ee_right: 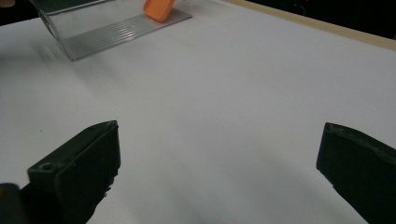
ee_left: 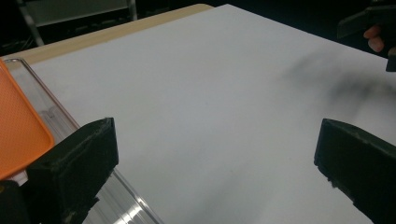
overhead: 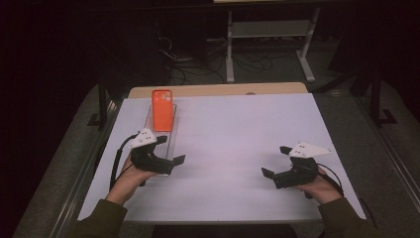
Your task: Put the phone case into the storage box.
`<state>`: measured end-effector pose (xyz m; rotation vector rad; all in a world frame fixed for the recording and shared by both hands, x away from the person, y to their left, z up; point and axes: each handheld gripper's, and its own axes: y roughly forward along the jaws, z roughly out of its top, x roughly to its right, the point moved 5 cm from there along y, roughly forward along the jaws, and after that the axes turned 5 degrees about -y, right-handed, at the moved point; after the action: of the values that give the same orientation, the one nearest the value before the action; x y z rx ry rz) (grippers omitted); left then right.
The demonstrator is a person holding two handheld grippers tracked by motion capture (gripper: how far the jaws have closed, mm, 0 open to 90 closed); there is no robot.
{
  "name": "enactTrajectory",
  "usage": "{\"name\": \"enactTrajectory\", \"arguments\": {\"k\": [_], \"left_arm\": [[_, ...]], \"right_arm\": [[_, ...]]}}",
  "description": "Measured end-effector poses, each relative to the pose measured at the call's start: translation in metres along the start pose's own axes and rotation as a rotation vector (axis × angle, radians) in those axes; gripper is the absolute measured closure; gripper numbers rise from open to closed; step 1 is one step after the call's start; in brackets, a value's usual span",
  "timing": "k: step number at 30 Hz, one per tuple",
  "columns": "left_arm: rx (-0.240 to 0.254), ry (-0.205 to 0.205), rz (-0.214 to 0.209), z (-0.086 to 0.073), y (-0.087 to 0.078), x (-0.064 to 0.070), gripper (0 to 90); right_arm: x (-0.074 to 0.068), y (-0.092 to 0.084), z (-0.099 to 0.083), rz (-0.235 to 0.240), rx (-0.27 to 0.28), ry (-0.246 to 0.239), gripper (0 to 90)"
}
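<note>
Two grippers lie nearest: left gripper point(overhead: 171, 149) and right gripper point(overhead: 276, 160), each hand-held, jaws spread wide, gripping nothing. One orange phone case point(overhead: 162, 109) rests in one clear tray point(overhead: 172, 141) at the far left of one white table point(overhead: 237, 134). Left gripper hovers at the tray's near end; right gripper is well apart, over bare table.

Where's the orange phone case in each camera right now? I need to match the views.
High view: the orange phone case lies upper left, on the far end of the clear tray, beyond the left gripper.
Left gripper view: at the left edge, beside the left jaw.
Right gripper view: top, left of centre.
Shared landmark: the clear tray under it.
</note>
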<state>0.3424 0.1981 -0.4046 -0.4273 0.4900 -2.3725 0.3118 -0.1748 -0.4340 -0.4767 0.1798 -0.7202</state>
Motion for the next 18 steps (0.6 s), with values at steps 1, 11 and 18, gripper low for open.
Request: {"name": "enactTrajectory", "arguments": {"k": [1,11,18], "left_arm": [[0.003,-0.006,-0.005,-0.002,0.0,0.0,0.0],[-0.025,-0.007,-0.019,-0.018,0.002,-0.001,0.0],[-0.03,-0.024,-0.028,-0.024,0.005,-0.001,0.0]], "right_arm": [[0.0,0.0,0.0,0.001,0.001,0.0,0.0],[0.002,-0.004,0.005,-0.005,0.024,-0.004,0.0],[0.002,-0.005,0.006,-0.004,0.03,-0.008,0.0]]}}
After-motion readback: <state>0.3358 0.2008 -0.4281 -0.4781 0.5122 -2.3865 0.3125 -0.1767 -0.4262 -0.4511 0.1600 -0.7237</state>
